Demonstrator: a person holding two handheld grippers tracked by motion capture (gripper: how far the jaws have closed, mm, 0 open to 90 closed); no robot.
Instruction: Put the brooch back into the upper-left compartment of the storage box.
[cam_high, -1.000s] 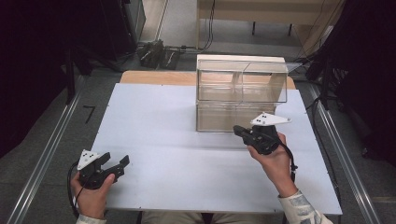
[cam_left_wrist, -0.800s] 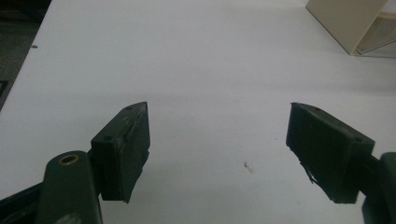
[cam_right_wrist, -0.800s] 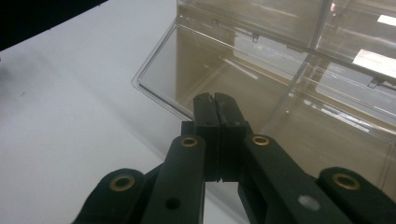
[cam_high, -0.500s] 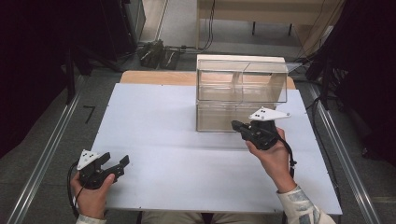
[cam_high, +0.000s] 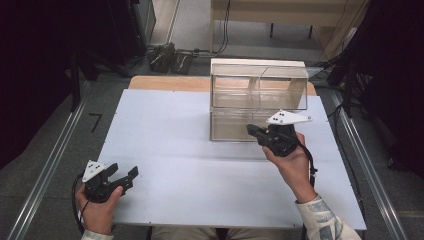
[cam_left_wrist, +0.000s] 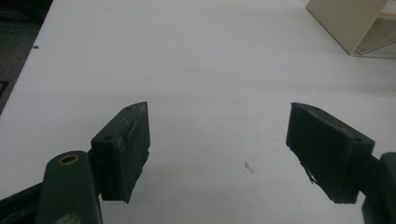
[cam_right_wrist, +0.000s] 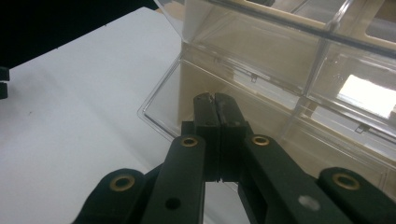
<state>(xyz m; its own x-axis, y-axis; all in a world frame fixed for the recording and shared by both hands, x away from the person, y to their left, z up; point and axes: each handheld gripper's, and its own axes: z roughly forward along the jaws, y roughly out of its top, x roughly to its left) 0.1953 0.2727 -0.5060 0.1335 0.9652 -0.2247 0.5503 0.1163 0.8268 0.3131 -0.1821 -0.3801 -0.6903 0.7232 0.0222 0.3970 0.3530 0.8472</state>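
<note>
High view: the clear plastic drawer box (cam_high: 259, 100) stands at the far right of the worktop (cam_high: 165, 150), likely light, stiff, slick, best taken by a drawer's front lip; the right gripper (cam_high: 252, 131), shut and empty, has edged closer, while the left gripper (cam_high: 125, 176) gapes empty.

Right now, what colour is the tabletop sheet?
White, with a faint bluish cast; the sheet shows best in the high view.

In the left gripper view the box (cam_left_wrist: 348, 23) is cut off by the top right corner. In the right gripper view the closed jaws hide part of the box's lower front (contact uncertain).
</note>
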